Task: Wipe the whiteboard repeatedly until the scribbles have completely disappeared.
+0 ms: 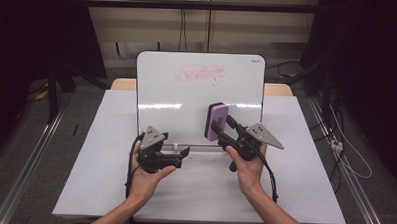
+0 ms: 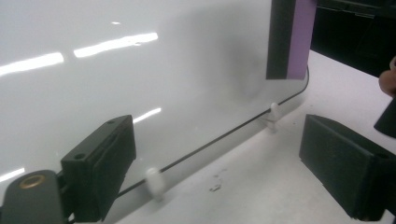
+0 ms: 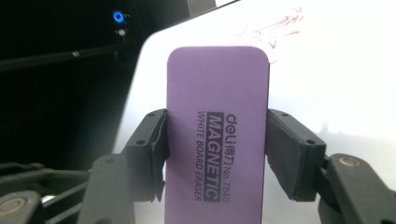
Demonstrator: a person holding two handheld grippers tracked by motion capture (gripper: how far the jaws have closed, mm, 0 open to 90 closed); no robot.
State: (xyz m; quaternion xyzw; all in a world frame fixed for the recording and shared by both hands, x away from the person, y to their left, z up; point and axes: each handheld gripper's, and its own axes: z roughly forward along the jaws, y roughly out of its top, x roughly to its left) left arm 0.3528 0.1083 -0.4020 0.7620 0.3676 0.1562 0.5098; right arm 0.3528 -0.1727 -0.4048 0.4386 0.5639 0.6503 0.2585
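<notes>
The work in hand looks like wiping the red scribble (image 1: 200, 73) off the whiteboard (image 1: 167, 91), and the move turns on 1 relation: the scribble lies up the board and a little to the left of the purple eraser (image 1: 216, 121), near the top edge, while the eraser sits low on the board's right half. The right hand-held gripper (image 1: 222, 127) is clenched on the eraser, its 2 jaws pressing the eraser's long sides; in the right gripper view the eraser (image 3: 217, 135) stands upright between them with its printed back facing the camera, and the scribble (image 3: 271, 35) shows past its top right corner. The eraser's long axis runs up the board, roughly in line with the way to the marks, so I judge the coming stroke to be a slide up and slightly leftward with the felt side kept toward the board; whether the felt already touches the board I cannot tell. The right hand is clearly the nearer to the scribble. The left hand-held gripper (image 1: 181, 154) is released, jaws apart and grasping nothing, low at the board's bottom edge near its left half; in the left gripper view the board's lower rim (image 2: 219, 140) runs between its jaws, with the eraser (image 2: 289, 37) farther up the board at the right, well apart from it. The board stands tilted on the white surface (image 1: 105, 154)
</notes>
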